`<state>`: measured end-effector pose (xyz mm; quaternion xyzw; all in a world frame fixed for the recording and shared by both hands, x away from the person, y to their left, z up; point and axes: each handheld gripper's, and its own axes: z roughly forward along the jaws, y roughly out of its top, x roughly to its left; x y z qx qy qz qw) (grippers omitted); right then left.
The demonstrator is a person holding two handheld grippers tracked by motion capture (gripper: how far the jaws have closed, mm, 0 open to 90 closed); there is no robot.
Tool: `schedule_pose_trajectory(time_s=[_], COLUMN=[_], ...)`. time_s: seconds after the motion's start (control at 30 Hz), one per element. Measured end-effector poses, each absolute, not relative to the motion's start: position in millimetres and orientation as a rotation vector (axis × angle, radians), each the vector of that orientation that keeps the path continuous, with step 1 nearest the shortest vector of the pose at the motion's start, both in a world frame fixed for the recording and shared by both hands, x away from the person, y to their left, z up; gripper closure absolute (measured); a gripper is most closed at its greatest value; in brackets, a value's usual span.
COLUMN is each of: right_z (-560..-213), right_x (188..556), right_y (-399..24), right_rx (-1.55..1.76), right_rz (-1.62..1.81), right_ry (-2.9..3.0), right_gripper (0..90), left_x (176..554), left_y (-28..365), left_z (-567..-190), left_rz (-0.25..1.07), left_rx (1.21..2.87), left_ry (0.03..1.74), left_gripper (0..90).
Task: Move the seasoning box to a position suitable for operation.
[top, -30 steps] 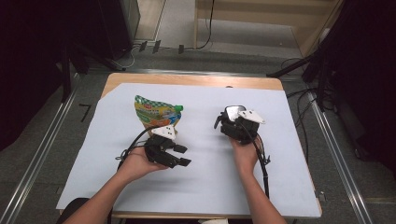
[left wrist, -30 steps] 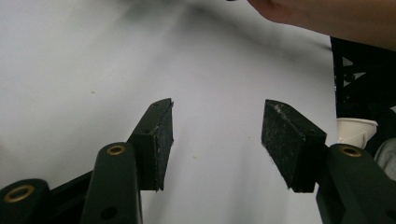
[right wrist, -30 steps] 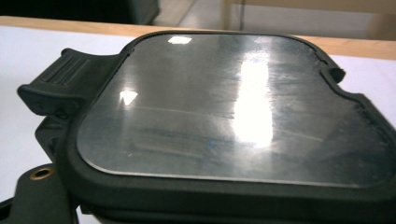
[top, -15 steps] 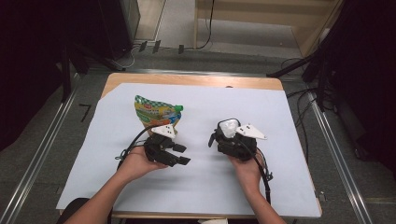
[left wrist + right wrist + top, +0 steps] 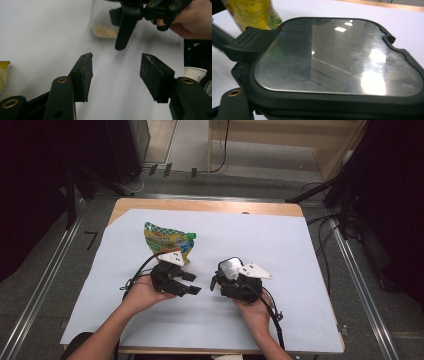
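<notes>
On the tabletop, the right tool holds a lidded container; the left tool lies beside a pouch.

1. The left gripper sits left of centre in the high view, lying low with its jaws pointing to the right of the frame.
2. Its jaws stand apart with nothing between them; the pads face each other across a bare gap.
3. The left hand holds it from behind, the forearm rising from the lower left.
4. The right gripper sits just right of centre, jaws pointing left.
5. The right hand grips it from below, the forearm entering at the bottom edge.
</notes>
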<state>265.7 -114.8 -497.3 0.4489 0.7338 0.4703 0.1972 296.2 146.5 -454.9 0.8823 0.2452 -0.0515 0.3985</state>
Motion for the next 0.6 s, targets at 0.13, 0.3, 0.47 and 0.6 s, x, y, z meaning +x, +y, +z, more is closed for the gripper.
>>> schedule_pose_trajectory(time_s=[0.13, 0.3, 0.47, 0.6], right_z=[-499, -502, -505, -506], right_x=[262, 259, 257, 254], right_y=[-106, -98, -94, -94], right_rx=[1.223, 1.203, 1.182, 1.171], right_rz=[1.317, 1.32, 1.326, 1.316], right_ry=[2.089, 2.115, 2.123, 2.118], right_gripper=[16.1, 16.1, 16.1, 15.9], left_x=[298, 298, 298, 297], left_y=[148, 148, 148, 147], left_z=[-455, -455, -455, -455], left_rz=[-0.127, -0.125, -0.126, -0.13], left_rx=[2.234, 2.24, 2.24, 2.243], left_ry=[0.628, 0.627, 0.628, 0.623], left_gripper=[44.8, 44.9, 44.7, 44.7])
